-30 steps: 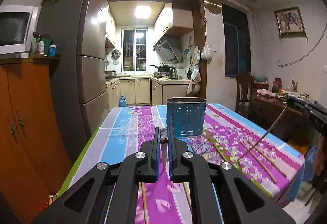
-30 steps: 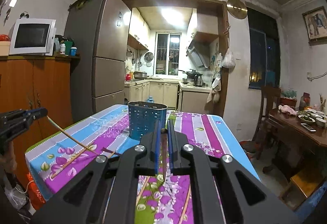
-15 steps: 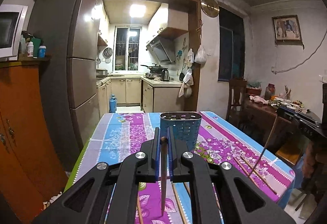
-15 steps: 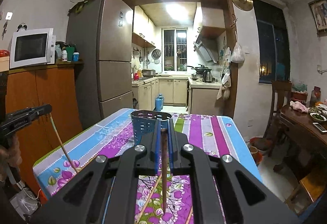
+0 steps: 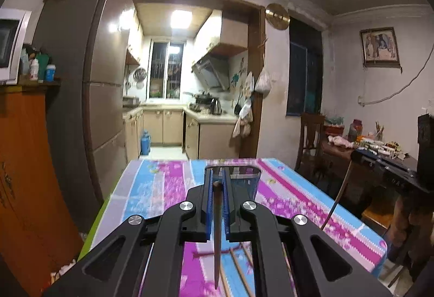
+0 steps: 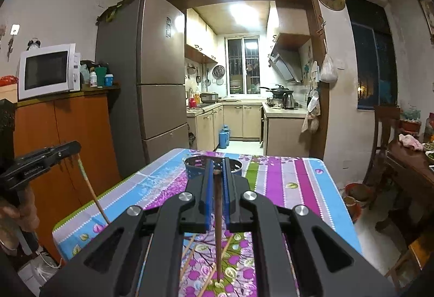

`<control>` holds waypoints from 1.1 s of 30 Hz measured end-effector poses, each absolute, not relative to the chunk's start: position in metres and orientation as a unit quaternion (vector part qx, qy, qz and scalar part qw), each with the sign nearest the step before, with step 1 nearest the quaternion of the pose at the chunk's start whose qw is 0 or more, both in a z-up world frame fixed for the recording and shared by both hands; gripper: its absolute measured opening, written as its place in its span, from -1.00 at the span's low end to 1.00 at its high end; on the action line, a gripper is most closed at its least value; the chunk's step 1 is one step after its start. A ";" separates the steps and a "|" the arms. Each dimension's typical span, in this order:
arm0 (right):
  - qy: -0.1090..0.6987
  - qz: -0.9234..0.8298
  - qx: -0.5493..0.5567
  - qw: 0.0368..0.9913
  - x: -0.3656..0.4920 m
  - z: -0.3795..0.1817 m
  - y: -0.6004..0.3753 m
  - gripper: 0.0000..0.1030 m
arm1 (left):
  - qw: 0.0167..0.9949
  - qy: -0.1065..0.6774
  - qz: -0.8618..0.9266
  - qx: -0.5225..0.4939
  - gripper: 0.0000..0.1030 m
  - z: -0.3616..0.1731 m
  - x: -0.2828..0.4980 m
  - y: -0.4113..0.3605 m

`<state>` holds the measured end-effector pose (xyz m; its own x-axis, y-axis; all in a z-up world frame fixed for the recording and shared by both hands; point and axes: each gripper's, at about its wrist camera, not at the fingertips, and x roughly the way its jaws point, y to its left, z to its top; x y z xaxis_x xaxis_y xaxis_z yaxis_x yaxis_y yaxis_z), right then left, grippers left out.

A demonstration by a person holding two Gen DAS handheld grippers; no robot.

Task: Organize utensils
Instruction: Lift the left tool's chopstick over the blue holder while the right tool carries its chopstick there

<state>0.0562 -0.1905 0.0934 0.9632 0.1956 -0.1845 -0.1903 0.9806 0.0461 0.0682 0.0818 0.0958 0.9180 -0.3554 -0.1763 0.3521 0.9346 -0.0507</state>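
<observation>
My left gripper (image 5: 217,183) is shut on a dark brown chopstick (image 5: 217,237) that hangs tip down above the flowered tablecloth (image 5: 162,188). Just beyond its fingertips stands the blue perforated utensil holder (image 5: 244,183). My right gripper (image 6: 217,164) is shut on a second chopstick (image 6: 217,229), also hanging tip down, with the holder (image 6: 194,165) right behind its fingers. Each gripper shows in the other's view: the right one (image 5: 379,161) with its chopstick (image 5: 340,196), the left one (image 6: 54,153) with its chopstick (image 6: 89,191). Several loose chopsticks (image 6: 190,248) lie on the cloth below.
A tall fridge (image 6: 152,80) and an orange cabinet (image 6: 67,139) with a microwave (image 6: 46,70) stand left of the table. A cluttered wooden side table (image 5: 366,150) and a chair (image 6: 385,128) are on the right. The kitchen doorway lies beyond the table's far edge.
Both grippers have risen and drawn back. The chopsticks, earlier slanting to the cloth, now hang clear of it, and the holder sits lower and smaller in both views.
</observation>
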 end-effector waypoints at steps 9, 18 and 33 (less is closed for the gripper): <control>0.038 0.097 0.021 0.994 0.093 0.128 -0.186 -0.90 | 0.982 0.023 -0.186 -0.004 -0.84 0.138 0.108 0.046; -0.020 0.085 0.032 0.996 0.141 0.167 -0.185 -0.90 | 0.983 -0.046 -0.177 -0.011 -0.84 0.184 0.161 0.014; -0.030 0.035 0.063 0.997 0.251 0.160 -0.187 -0.90 | 0.987 -0.052 -0.152 -0.006 -0.85 0.162 0.279 -0.020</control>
<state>0.2509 -0.1874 0.1595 0.9958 0.0654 0.0643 -0.0730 0.9896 0.1237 0.2787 -0.0201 0.1623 0.9485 -0.2992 0.1042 0.3004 0.9538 0.0038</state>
